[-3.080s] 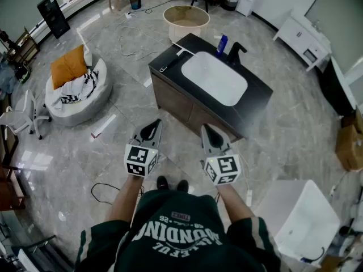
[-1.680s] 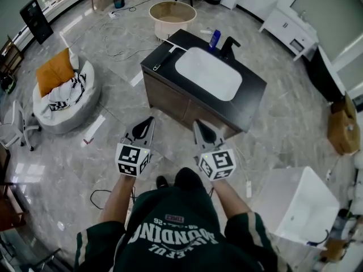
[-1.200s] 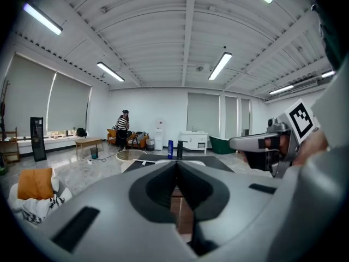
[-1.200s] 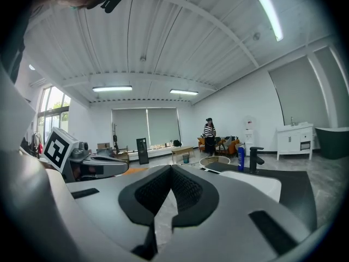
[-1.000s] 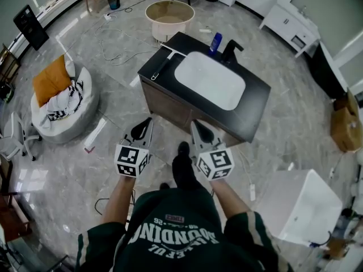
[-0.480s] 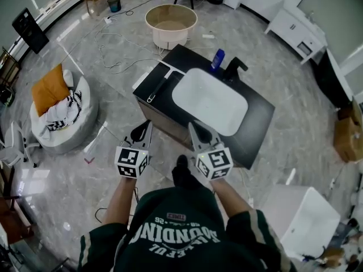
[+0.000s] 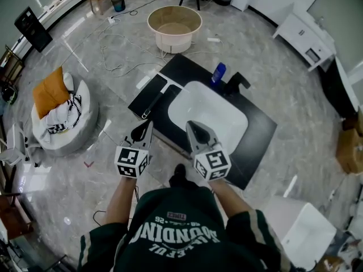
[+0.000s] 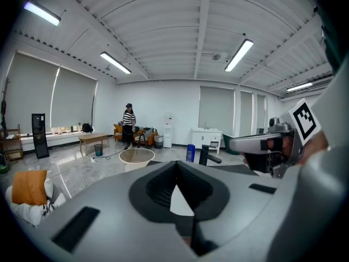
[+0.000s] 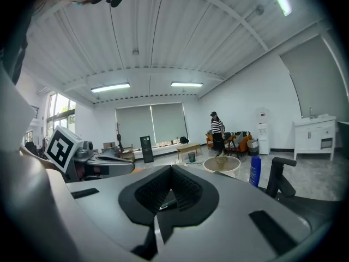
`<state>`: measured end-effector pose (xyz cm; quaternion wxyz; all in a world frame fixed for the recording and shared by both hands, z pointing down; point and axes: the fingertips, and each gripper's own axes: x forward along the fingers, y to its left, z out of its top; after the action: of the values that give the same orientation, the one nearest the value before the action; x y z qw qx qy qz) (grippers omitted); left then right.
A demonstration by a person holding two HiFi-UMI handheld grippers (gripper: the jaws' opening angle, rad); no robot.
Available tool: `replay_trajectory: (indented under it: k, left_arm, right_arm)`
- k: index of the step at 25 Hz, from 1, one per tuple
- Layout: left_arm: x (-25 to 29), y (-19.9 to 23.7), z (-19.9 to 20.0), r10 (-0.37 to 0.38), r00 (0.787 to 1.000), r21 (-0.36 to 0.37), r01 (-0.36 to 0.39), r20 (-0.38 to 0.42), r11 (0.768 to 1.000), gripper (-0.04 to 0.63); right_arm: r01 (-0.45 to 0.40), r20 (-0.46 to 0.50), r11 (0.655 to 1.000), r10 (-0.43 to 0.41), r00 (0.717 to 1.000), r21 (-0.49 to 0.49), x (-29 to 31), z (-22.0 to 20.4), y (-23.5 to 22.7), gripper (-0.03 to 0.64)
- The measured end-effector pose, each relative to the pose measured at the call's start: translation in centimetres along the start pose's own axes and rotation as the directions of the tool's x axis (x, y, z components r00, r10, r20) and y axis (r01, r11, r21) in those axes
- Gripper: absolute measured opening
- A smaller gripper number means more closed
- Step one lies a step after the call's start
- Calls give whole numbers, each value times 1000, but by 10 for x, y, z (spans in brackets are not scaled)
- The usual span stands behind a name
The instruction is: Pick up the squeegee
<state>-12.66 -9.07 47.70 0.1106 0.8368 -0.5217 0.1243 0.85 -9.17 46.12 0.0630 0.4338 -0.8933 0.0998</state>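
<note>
Nothing done yet — slim dark long-handled squeegee (image 7: 154,101) lies untouched on black worktop (image 7: 258,130); left gripper (image 7: 148,123) and right gripper (image 7: 189,124) clenched, empty, short of it.

The green shirt (image 7: 178,231) has big white letters on the chest, seen upside down. They look like "BONDING", but that is not sure. A small "25" stands by them. The left cube (image 7: 131,162) on the left gripper (image 7: 148,123) and the right cube (image 7: 211,164) on the right gripper (image 7: 190,124) show black-and-white square marks, not words.
</note>
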Motion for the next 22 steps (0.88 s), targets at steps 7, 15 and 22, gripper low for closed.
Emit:
replay_trajectory:
  k: [7,15,22]
  left_arm:
    - [47,-6,15,-1,1000,-1,1,1,1000,2]
    - [78,-21,25,-33,999,14,33,-3,999,2]
    - [94,-22,36,-66,998,32,66,11,997,2]
  right_arm:
    - [-20,-4,1000,20,1000,-4,18,9,-36,3]
    - [13,18,1000,-13,1000,19,18,12,-64,2]
    - [42,34,999,-43,999,9,22,15,-76,3]
